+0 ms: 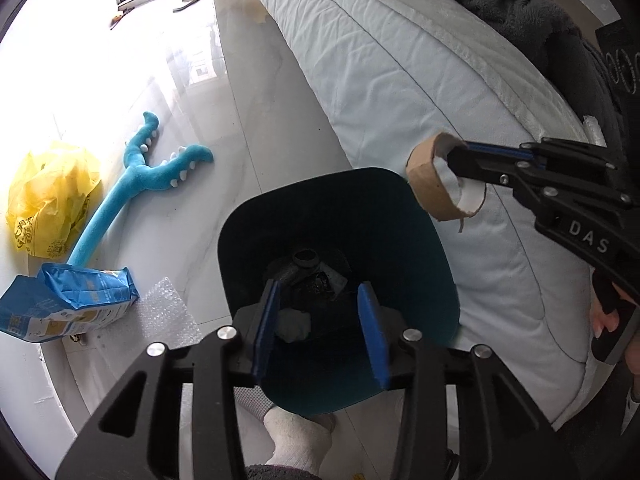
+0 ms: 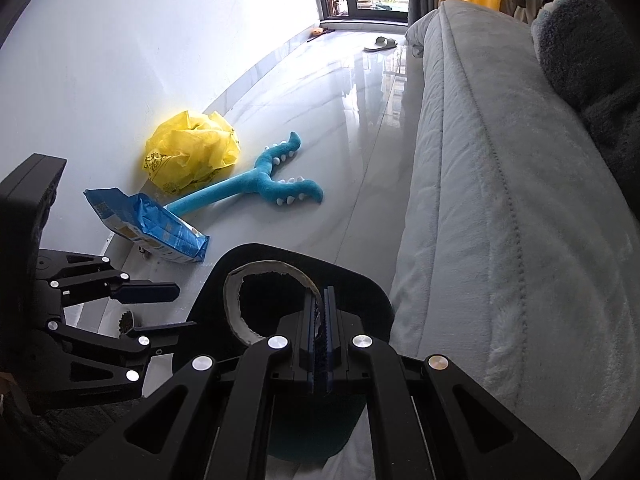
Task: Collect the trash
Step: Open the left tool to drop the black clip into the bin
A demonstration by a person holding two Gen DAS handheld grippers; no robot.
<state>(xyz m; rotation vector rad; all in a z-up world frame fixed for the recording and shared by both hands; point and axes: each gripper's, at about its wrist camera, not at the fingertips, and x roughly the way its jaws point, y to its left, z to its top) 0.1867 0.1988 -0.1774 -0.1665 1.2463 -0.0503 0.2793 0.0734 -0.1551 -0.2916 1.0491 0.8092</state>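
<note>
A dark blue trash bin stands on the floor beside the bed, with dark scraps and a white crumpled wad inside. My left gripper is open, its blue pads straddling the bin's near rim. My right gripper is shut on the wall of a brown cardboard tube and holds it over the bin's right rim; the tube also shows in the left wrist view. The bin also shows in the right wrist view, and the left gripper sits to its left.
On the glossy floor by the wall lie a yellow plastic bag, a blue snack bag, bubble wrap and a teal plush toy. A pale quilted bed fills the right. A slipper lies far off.
</note>
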